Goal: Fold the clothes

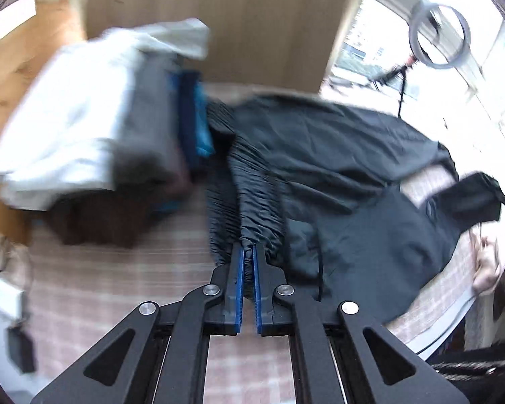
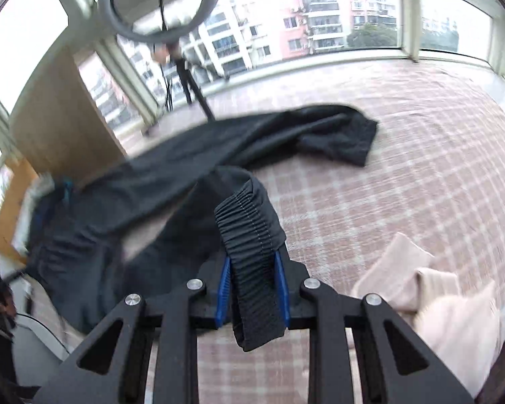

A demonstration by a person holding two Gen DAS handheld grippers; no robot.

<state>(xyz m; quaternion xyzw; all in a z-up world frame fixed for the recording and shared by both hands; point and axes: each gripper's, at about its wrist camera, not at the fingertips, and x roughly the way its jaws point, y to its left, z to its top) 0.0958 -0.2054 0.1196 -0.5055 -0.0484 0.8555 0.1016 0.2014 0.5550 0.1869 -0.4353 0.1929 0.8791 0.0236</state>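
While lying spread over the checked bed cover point(image 2: 404, 175), dark trousers point(image 1: 336, 155) being pinched at the gathered waistband point(image 2: 252, 235): left gripper point(image 1: 248, 252) clamping narrow on bunched cloth, right gripper point(image 2: 252, 262) gripping the elastic band. Sitting just beside: folded clothes pile point(image 1: 84, 128).

A wide bed covered in a pink-and-white checked sheet point(image 2: 404, 175) fills the lower part of both views, with a light wooden headboard panel point(image 1: 239, 23) at its far end and an orange-brown wooden floor point(image 1: 13, 67) beside it. Tall white-framed windows point(image 2: 320, 17) wrap around the corner (daylight pours through them), showing pink and white apartment blocks point(image 2: 306, 23) outside. A grey ring light on a black tripod point(image 2: 158, 3) stands by the glass.
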